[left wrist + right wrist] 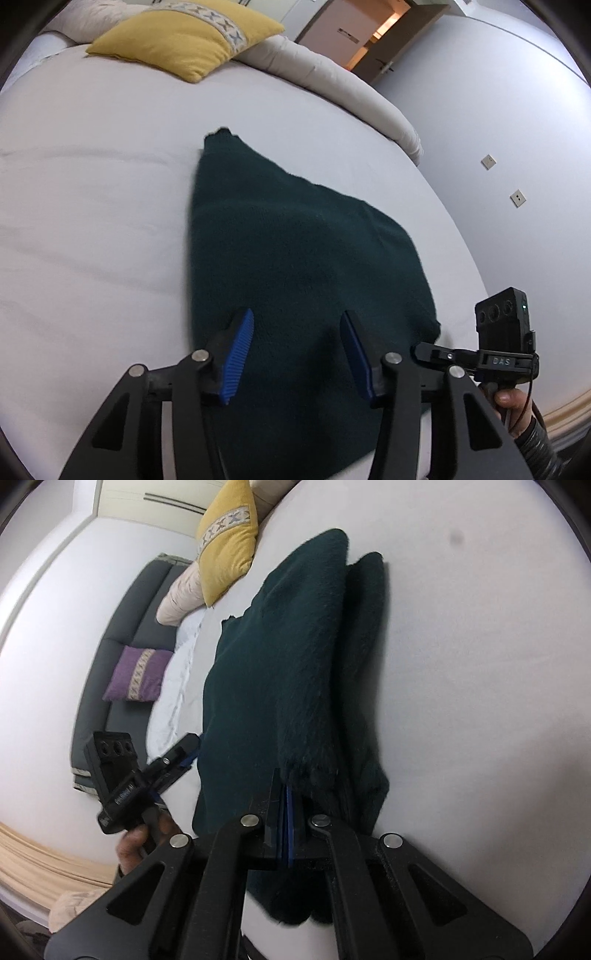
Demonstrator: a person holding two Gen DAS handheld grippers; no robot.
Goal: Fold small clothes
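A dark green fleece garment (295,229) lies spread on the white bed (92,184). In the left wrist view my left gripper (297,317) hovers over the garment's near part, blue pads (240,350) well apart and nothing pinched between them. My right gripper (290,779) is shut on the garment's (266,664) edge, and a fold of fabric is lifted and draped from its tips. Each gripper shows in the other's view: the right one (424,349) at the garment's right corner, the left one (184,749) by the garment's left edge, each held by a hand.
A yellow pillow (188,37) and a rolled cream duvet (332,81) lie at the bed's far side. A grey sofa with a purple cushion (136,674) stands beyond the bed. A door (373,37) and wall sockets (488,161) are off to the right.
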